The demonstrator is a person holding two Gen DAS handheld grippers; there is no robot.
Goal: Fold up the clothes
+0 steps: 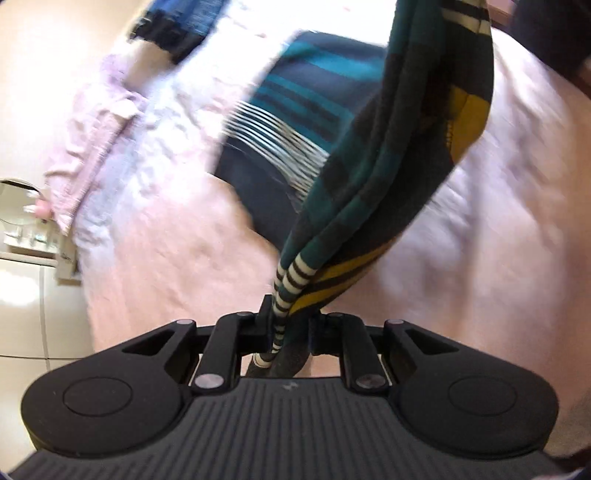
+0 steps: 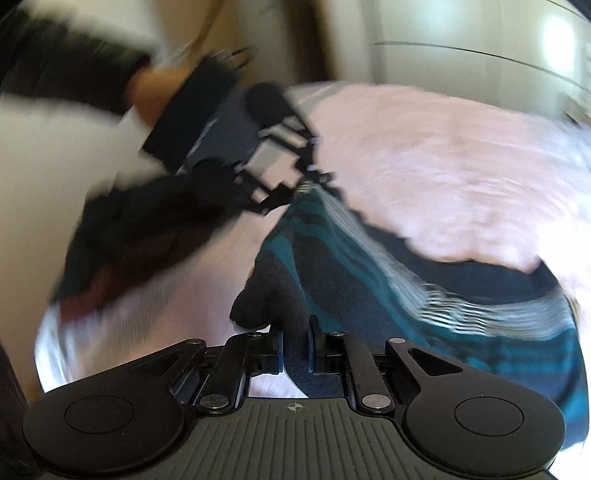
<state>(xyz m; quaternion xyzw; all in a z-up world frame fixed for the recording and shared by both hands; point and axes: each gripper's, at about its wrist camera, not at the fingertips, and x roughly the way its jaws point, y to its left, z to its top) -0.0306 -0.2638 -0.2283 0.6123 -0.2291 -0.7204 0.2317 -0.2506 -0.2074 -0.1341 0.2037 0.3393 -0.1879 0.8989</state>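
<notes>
Two grippers grip one striped garment [image 1: 369,177], and both views are smeared by motion, so fine detail is hard to read. At the left edge of the left wrist view a pale tiled floor [image 1: 22,295] and some small glassy objects show, too blurred to name. Next to them lies a crumpled pink cloth [image 1: 92,129] at the edge of the bed [image 1: 166,258], whose pink sheet is soft and wrinkled. At the top a blue and black fabric [image 1: 173,26] is cut off by the frame. Right of centre the garment is a soft knit with teal, dark navy, mustard and white bands. It rises as a bunched rope from the left gripper [image 1: 290,325] up toward the top right, where it leaves the picture, while its body spreads flat on the bed behind. The jaws are closed on its striped edge.

In the right wrist view, a dark sleeve [image 2: 66,70] and a hand [image 2: 155,88] at the upper left carry the other gripper, badly blurred, pinching a corner of the garment. A dark heap [image 2: 140,236] below it cannot be identified. At centre the right gripper [image 2: 295,350] has its jaws closed on a navy fold. From there the cloth stretches right along the bed, its far end cut off
</notes>
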